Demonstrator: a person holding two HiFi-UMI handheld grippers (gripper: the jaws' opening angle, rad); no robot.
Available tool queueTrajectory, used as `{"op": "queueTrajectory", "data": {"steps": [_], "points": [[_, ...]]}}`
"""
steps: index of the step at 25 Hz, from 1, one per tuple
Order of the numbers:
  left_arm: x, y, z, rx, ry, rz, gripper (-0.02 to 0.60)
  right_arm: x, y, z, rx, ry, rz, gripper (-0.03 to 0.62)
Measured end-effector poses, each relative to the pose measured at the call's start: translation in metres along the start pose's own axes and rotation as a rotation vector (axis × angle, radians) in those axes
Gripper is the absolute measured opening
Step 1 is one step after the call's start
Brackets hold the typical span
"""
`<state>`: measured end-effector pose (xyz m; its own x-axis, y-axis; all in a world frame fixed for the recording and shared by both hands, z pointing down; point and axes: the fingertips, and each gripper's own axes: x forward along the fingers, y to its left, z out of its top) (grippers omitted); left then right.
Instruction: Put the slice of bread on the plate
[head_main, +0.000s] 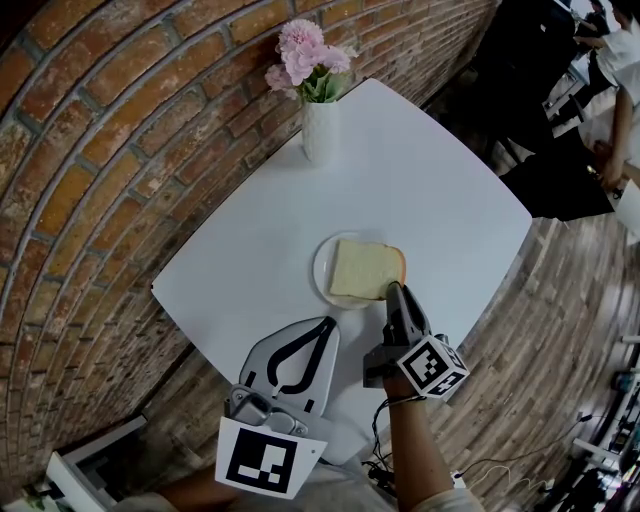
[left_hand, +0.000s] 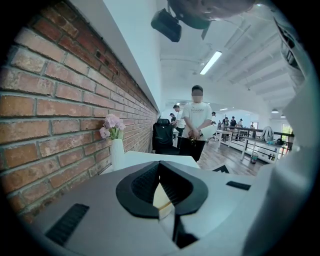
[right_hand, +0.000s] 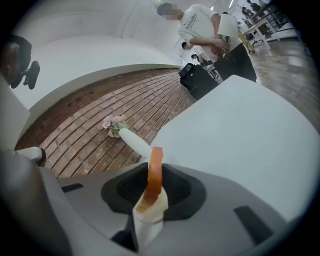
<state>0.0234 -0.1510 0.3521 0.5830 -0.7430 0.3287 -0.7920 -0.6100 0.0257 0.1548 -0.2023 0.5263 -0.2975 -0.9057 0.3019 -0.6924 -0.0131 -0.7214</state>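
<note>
Slice of bread (head_main: 362, 268) lies flat on the white plate (head_main: 322, 272), mid-bench and a bit toward the near side. It's roughly square, slightly longer left-right, and its crust end reaches the plate's right rim.

Right gripper (head_main: 393, 290) comes in from the near side, rolled onto its side. Its jaws are gripping the slice's near-right corner, one above and one below, and the pads look in contact with both faces. The right gripper view shows the slice edge-on between them.

Left gripper (head_main: 327, 322) is parked near-left of the plate, just short of it. Its jaws are closed tip to tip with nothing between them.

My read: placement is basically done. The next step is to release, then back the right jaws out toward the near side, along the line they point. The lower jaw sits close to the plate rim, so pulling out could drag the slice or nudge the plate.

There's plenty of open bench (head_main: 430, 180) far and right. The vase of flowers (head_main: 319, 130) is well apart at the far corner.
</note>
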Motion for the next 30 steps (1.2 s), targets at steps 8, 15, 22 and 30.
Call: {"op": "queueTrajectory", "data": {"steps": [8, 15, 22, 30], "points": [[-0.001, -0.002, 0.0, 0.001, -0.003, 0.0, 0.009, 0.001, -0.007, -0.003, -0.094, 0.026, -0.05, 0.097], [-0.003, -0.004, 0.0, -0.004, -0.005, 0.001, 0.009, 0.002, -0.018, -0.009, -0.137, 0.054, -0.099, 0.101], [-0.004, -0.004, 0.0, 0.004, -0.006, -0.003, 0.009, 0.002, -0.027, -0.013, -0.247, 0.086, -0.177, 0.126], [-0.004, -0.003, 0.0, 0.002, -0.007, 0.0, 0.009, 0.005, -0.019, -0.009, -0.365, 0.077, -0.198, 0.13]]}}
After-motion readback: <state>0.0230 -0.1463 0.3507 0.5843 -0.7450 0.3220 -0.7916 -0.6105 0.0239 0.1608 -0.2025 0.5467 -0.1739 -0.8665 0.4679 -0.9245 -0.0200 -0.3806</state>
